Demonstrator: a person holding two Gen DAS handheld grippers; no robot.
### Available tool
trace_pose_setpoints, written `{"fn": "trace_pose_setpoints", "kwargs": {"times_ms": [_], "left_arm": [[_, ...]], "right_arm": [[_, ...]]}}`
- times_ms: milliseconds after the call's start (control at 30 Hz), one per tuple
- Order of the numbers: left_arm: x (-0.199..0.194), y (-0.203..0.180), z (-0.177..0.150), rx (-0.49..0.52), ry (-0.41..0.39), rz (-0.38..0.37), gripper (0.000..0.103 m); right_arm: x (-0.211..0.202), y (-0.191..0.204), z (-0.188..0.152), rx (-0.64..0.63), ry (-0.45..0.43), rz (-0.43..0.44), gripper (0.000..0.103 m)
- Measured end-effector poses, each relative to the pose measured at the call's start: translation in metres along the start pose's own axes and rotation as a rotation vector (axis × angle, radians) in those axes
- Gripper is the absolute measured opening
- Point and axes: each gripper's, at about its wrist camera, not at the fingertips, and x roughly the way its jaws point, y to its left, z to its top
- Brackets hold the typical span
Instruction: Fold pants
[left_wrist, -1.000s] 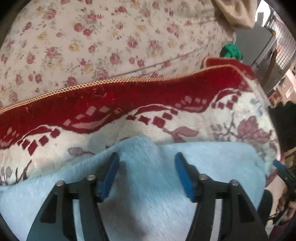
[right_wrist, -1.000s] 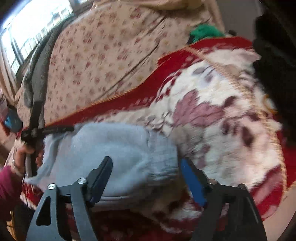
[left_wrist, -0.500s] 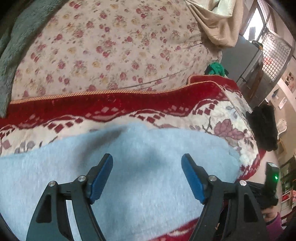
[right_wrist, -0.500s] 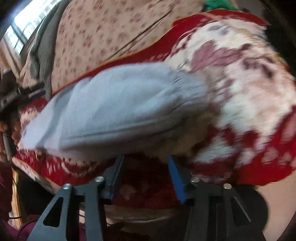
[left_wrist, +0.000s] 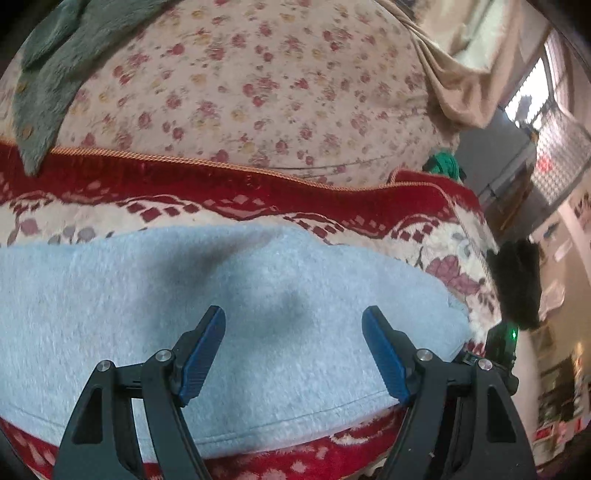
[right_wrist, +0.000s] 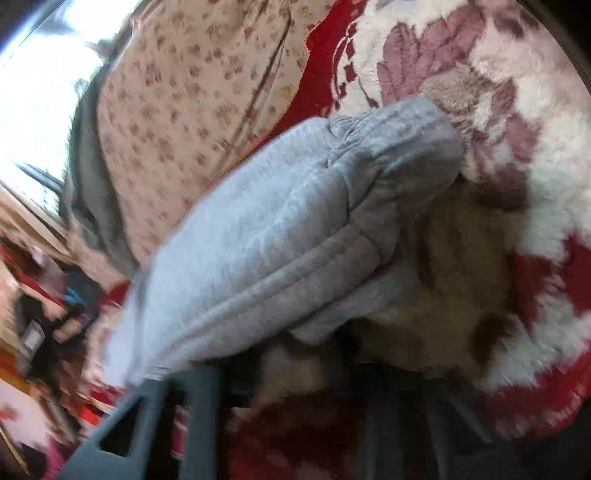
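The light blue fleece pants (left_wrist: 221, 314) lie spread on a red and cream patterned blanket (left_wrist: 258, 199). My left gripper (left_wrist: 293, 328) hovers just above the pants, jaws wide open and empty. In the blurred right wrist view the pants (right_wrist: 295, 229) show as a folded bundle with the ribbed waistband (right_wrist: 399, 133) at the upper right. My right gripper (right_wrist: 295, 369) sits under the near edge of the bundle; its fingertips are hidden by cloth and blur. The right gripper's body (left_wrist: 502, 343) shows at the pants' right edge in the left wrist view.
A floral bedsheet (left_wrist: 258, 92) covers the bed beyond the blanket. A grey-green cloth (left_wrist: 48, 74) lies at the far left, a green item (left_wrist: 443, 162) and a black cloth (left_wrist: 517, 288) at the right edge of the bed.
My left gripper opened, let go of the pants and drew back. My right gripper moved in low under the pants' waistband end, and its view became blurred.
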Motion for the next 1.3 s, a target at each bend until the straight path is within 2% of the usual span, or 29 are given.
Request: {"fn": "trace_pose_setpoints", "kwargs": {"times_ms": [67, 233, 433, 467, 500, 533, 567, 600, 633, 733, 767, 833, 933, 1133, 1300], "left_arm": [[-0.004, 0.009, -0.003, -0.023, -0.004, 0.008, 0.076], [-0.015, 0.041, -0.017, -0.084, 0.001, 0.035, 0.076], [-0.045, 0.081, -0.032, -0.165, -0.061, 0.062, 0.076], [-0.051, 0.088, -0.034, -0.179, -0.072, 0.067, 0.076], [-0.058, 0.096, -0.037, -0.194, -0.083, 0.073, 0.076], [-0.065, 0.105, -0.039, -0.211, -0.096, 0.084, 0.076], [-0.070, 0.112, -0.041, -0.223, -0.104, 0.094, 0.077], [-0.077, 0.121, -0.044, -0.243, -0.114, 0.109, 0.079], [-0.083, 0.131, -0.047, -0.265, -0.125, 0.124, 0.081], [-0.103, 0.159, -0.056, -0.327, -0.158, 0.159, 0.084], [-0.108, 0.167, -0.059, -0.341, -0.167, 0.183, 0.084], [-0.121, 0.184, -0.065, -0.363, -0.191, 0.244, 0.084], [-0.135, 0.207, -0.076, -0.396, -0.209, 0.297, 0.086], [-0.153, 0.242, -0.097, -0.471, -0.215, 0.327, 0.086], [-0.164, 0.265, -0.108, -0.536, -0.230, 0.342, 0.086]], "right_arm": [[-0.010, 0.004, 0.001, -0.028, -0.015, 0.002, 0.010], [-0.048, 0.017, -0.002, -0.117, -0.044, -0.008, 0.009], [-0.018, 0.012, -0.013, -0.151, 0.055, -0.197, 0.011], [-0.018, 0.014, -0.013, -0.146, 0.061, -0.209, 0.018], [-0.019, 0.016, -0.011, -0.141, 0.059, -0.219, 0.020], [-0.024, 0.020, -0.010, -0.135, 0.053, -0.252, 0.028], [-0.030, 0.023, -0.010, -0.137, 0.050, -0.281, 0.041], [-0.036, 0.028, -0.009, -0.150, 0.050, -0.310, 0.048], [-0.045, 0.037, -0.010, -0.180, 0.044, -0.323, 0.059], [-0.062, 0.064, -0.015, -0.276, 0.022, -0.323, 0.066], [-0.061, 0.079, -0.018, -0.320, 0.020, -0.311, 0.070], [-0.052, 0.107, -0.023, -0.392, 0.030, -0.267, 0.072], [-0.018, 0.163, -0.038, -0.531, 0.092, -0.134, 0.079], [0.095, 0.263, -0.085, -0.791, 0.242, -0.044, 0.081], [0.163, 0.318, -0.122, -0.900, 0.343, 0.065, 0.081]]}}
